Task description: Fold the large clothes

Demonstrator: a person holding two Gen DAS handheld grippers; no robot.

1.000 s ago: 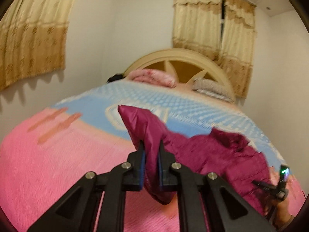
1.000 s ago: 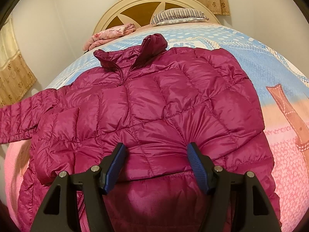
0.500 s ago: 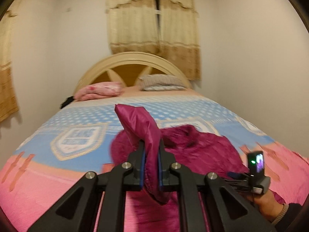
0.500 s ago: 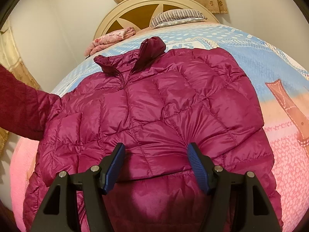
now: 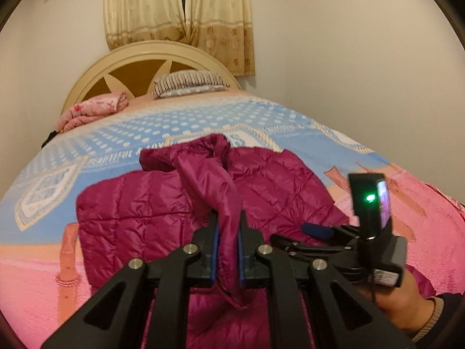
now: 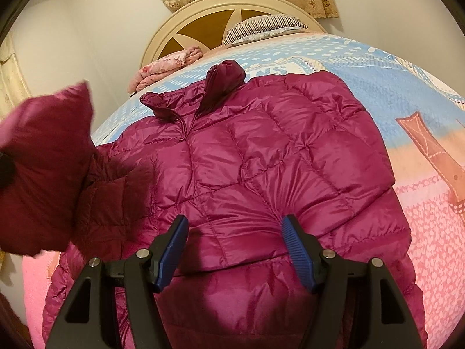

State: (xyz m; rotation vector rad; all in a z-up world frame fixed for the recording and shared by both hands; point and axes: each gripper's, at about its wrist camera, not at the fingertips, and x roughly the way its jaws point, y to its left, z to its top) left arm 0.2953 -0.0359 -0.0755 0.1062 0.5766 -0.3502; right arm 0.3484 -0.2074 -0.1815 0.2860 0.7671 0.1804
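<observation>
Magenta puffer jacket (image 6: 261, 160) lies front-up on the bedspread (image 5: 203, 122), its sleeve (image 5: 223, 203) clenched in the left gripper (image 5: 227, 247) above the chest. The slick sleeve could slip free or drag the body askew. The right gripper (image 6: 234, 250), jaws spread, presses the hem. A second ago the sleeve hung out at the side; the right gripper has barely moved.

**Left gripper clamped on jacket sleeve**

The left gripper (image 5: 227, 241) pinches a magenta sleeve (image 5: 216, 195) between its blue pads. The quilted puffer jacket (image 5: 151, 203) lies on the bedspread (image 5: 116, 142). At lower right, a hand (image 5: 398, 296) holds the right gripper (image 5: 316, 230), which rests against the jacket. Two pillows (image 5: 189, 83) sit at the headboard (image 5: 136, 58).
</observation>
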